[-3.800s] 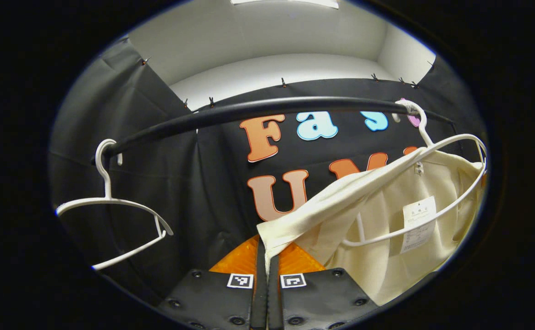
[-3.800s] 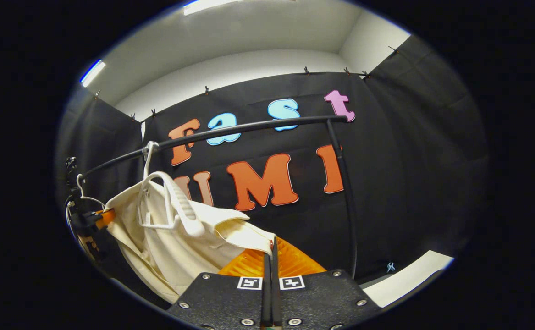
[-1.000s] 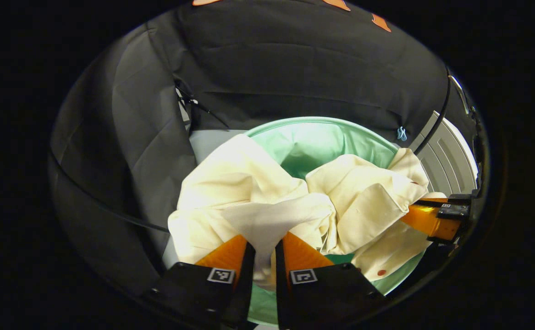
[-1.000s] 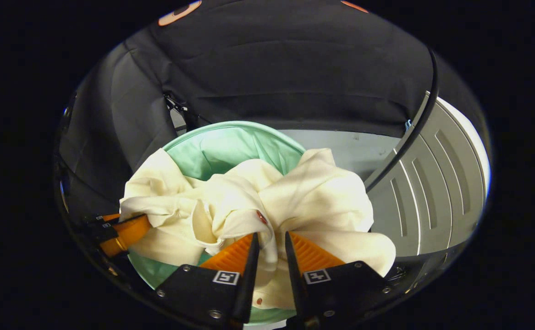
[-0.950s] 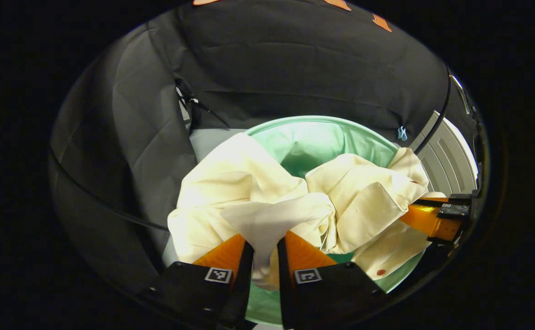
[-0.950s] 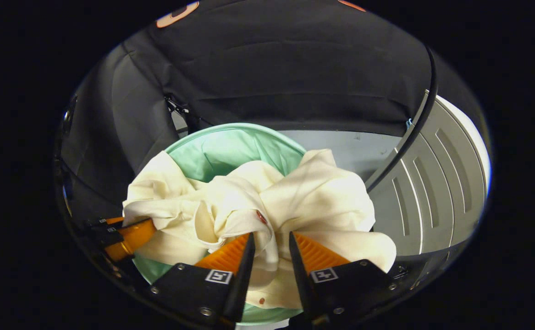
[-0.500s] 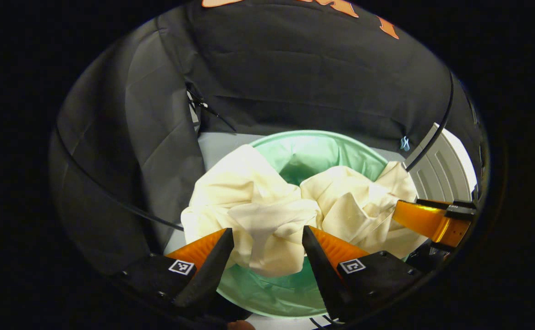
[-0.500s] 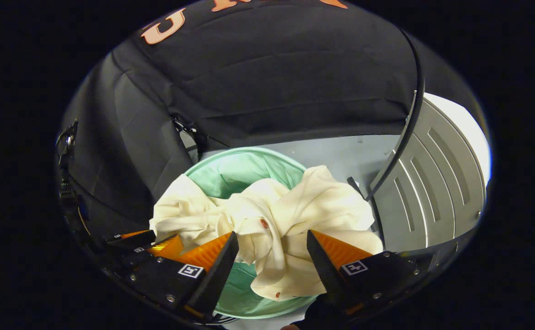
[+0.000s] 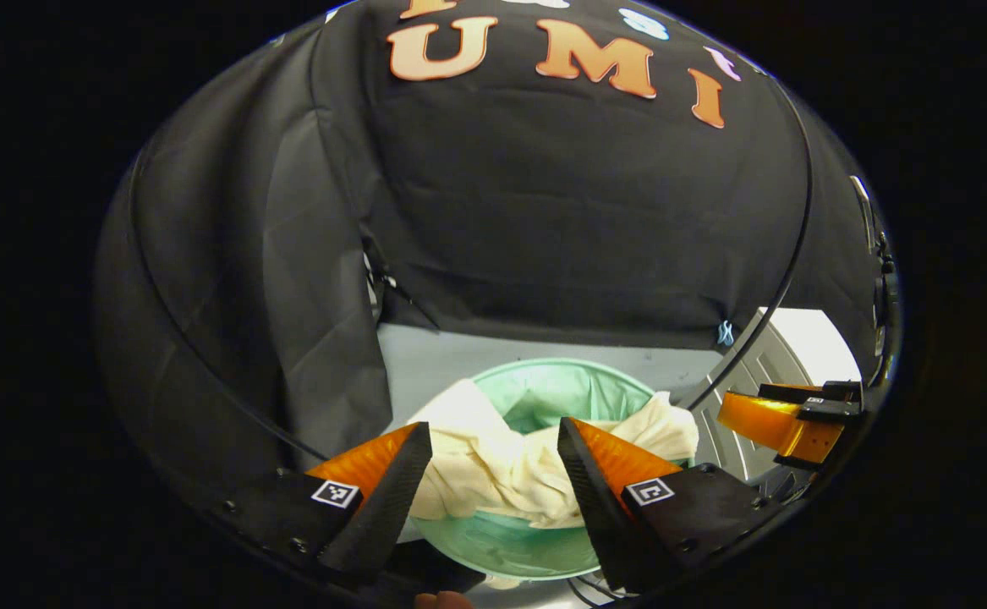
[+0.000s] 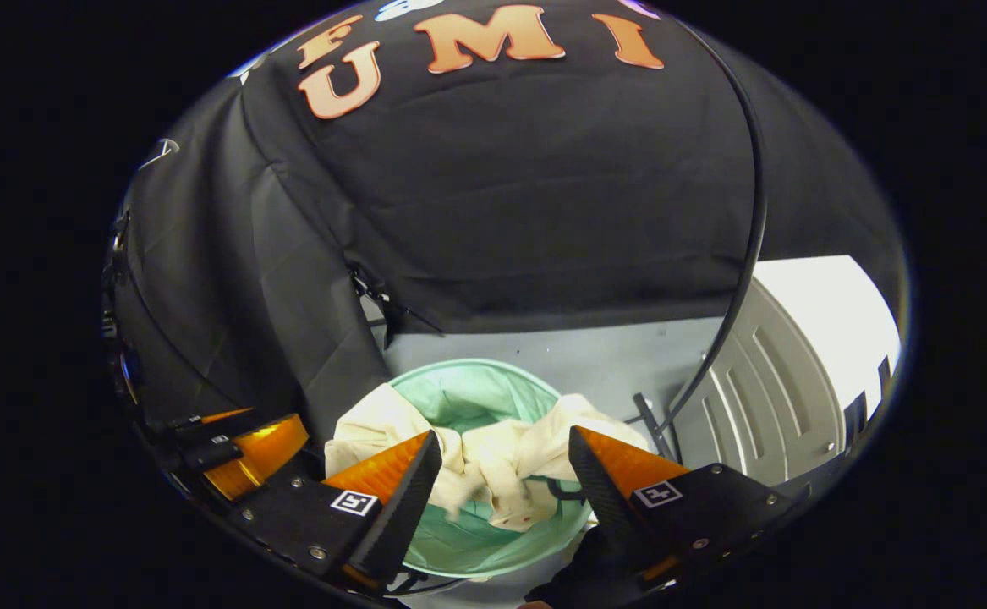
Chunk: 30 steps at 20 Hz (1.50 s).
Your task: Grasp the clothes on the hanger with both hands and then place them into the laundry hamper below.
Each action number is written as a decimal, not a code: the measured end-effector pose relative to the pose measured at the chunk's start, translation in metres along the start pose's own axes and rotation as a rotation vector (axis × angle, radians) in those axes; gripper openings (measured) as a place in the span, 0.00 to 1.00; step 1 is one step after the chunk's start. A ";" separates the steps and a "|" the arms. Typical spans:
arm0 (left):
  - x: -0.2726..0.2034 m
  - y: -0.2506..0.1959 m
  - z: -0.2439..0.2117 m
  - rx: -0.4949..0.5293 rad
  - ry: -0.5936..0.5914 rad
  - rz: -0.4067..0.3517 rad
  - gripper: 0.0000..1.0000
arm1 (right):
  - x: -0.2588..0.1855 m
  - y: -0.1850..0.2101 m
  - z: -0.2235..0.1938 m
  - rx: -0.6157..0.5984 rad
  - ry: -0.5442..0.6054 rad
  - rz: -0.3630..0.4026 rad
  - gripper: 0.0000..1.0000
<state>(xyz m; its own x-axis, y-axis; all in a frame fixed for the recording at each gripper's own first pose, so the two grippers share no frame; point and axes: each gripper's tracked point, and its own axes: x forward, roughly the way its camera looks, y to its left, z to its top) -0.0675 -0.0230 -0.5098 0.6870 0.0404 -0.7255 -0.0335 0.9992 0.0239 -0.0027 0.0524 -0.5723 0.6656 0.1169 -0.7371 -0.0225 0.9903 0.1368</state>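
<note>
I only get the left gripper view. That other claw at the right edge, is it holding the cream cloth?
Observer: No. In the right gripper view the right claw has its fingers wide apart, and the cream shirt lies below them in the green hamper.
Operator: And that thin black pole on the right, where does it end?
Observer: The pole comes down to a dark foot on the grey floor, beside the hamper.
</note>
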 end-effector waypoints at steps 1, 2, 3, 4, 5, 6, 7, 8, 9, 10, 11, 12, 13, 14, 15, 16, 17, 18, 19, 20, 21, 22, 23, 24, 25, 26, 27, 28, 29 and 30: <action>-0.015 -0.001 0.016 0.005 -0.036 -0.002 0.98 | -0.008 0.006 0.008 -0.003 -0.020 0.008 0.94; -0.027 -0.002 0.028 0.006 -0.067 -0.008 0.99 | -0.015 0.012 0.018 -0.004 -0.038 0.018 0.94; -0.038 0.000 0.044 0.003 -0.103 -0.014 0.99 | -0.024 0.017 0.027 -0.005 -0.055 0.026 0.94; -0.042 0.004 0.059 -0.002 -0.136 -0.021 0.99 | -0.032 0.021 0.037 -0.008 -0.072 0.030 0.94; -0.052 0.005 0.073 -0.007 -0.168 -0.025 0.98 | -0.040 0.024 0.046 -0.013 -0.091 0.031 0.94; -0.061 0.007 0.086 -0.014 -0.201 -0.026 0.98 | -0.051 0.029 0.055 -0.021 -0.111 0.033 0.94; -0.070 0.010 0.101 -0.019 -0.236 -0.027 0.98 | -0.059 0.031 0.064 -0.028 -0.132 0.037 0.94; -0.080 0.015 0.113 -0.025 -0.271 -0.024 0.98 | -0.068 0.035 0.074 -0.035 -0.153 0.040 0.94; -0.089 0.020 0.125 -0.030 -0.305 -0.016 0.98 | -0.078 0.038 0.085 -0.044 -0.175 0.042 0.94; -0.102 0.025 0.135 -0.033 -0.340 -0.008 0.98 | -0.090 0.041 0.098 -0.053 -0.200 0.043 0.94; -0.115 0.031 0.148 -0.035 -0.376 0.002 0.98 | -0.101 0.043 0.110 -0.058 -0.226 0.042 0.94; -0.126 0.039 0.156 -0.037 -0.411 0.015 0.99 | -0.112 0.043 0.122 -0.071 -0.255 0.038 0.94; -0.139 0.044 0.165 -0.044 -0.446 0.024 0.98 | -0.126 0.044 0.136 -0.086 -0.288 0.030 0.94; -0.144 0.048 0.175 -0.049 -0.474 0.028 0.98 | -0.138 0.045 0.151 -0.101 -0.325 0.022 0.94; -0.155 0.053 0.188 -0.050 -0.498 0.036 0.98 | -0.151 0.046 0.166 -0.115 -0.360 0.017 0.94; -0.168 0.060 0.200 -0.042 -0.529 0.048 0.94 | -0.165 0.048 0.181 -0.127 -0.396 0.013 0.94; -0.182 0.067 0.212 -0.032 -0.568 0.063 0.98 | -0.173 0.049 0.192 -0.132 -0.424 0.016 0.94; -0.194 0.072 0.222 -0.027 -0.600 0.078 0.94 | -0.183 0.051 0.203 -0.134 -0.449 0.021 0.94; -0.206 0.075 0.232 -0.027 -0.626 0.084 0.94 | -0.197 0.055 0.211 -0.134 -0.470 0.025 0.94; -0.219 0.077 0.240 -0.031 -0.656 0.085 0.94 | -0.210 0.056 0.219 -0.138 -0.493 0.022 0.94; -0.232 0.080 0.247 -0.035 -0.687 0.090 0.94 | -0.221 0.055 0.231 -0.142 -0.525 0.014 0.94; -0.245 0.084 0.256 -0.033 -0.721 0.102 0.94 | -0.233 0.053 0.240 -0.151 -0.555 0.008 0.94; -0.261 0.091 0.262 -0.027 -0.754 0.122 0.94 | -0.240 0.054 0.248 -0.160 -0.570 0.005 0.94; -0.274 0.096 0.266 -0.020 -0.782 0.142 0.94 | -0.249 0.055 0.255 -0.164 -0.582 0.004 0.94; -0.285 0.099 0.270 -0.016 -0.802 0.155 0.94 | -0.259 0.056 0.261 -0.168 -0.595 0.004 0.94; -0.293 0.098 0.277 -0.020 -0.812 0.152 0.94 | -0.271 0.055 0.267 -0.176 -0.615 0.002 0.94; -0.303 0.099 0.285 -0.034 -0.824 0.137 0.94 | -0.285 0.053 0.274 -0.186 -0.641 -0.002 0.94; -0.314 0.101 0.292 -0.050 -0.840 0.124 0.94 | -0.298 0.052 0.282 -0.197 -0.673 -0.008 0.94; -0.324 0.106 0.297 -0.065 -0.855 0.128 0.94 | -0.311 0.054 0.291 -0.208 -0.703 -0.009 1.00; -0.333 0.118 0.301 -0.076 -0.868 0.143 0.94 | -0.321 0.055 0.299 -0.219 -0.720 -0.011 0.94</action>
<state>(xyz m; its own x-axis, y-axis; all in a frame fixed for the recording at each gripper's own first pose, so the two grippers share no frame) -0.0815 0.0840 -0.0582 0.9804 0.1877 0.0597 -0.1884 0.9821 0.0065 0.0056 0.0470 -0.1301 0.9882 0.1033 -0.1127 -0.1104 0.9922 -0.0583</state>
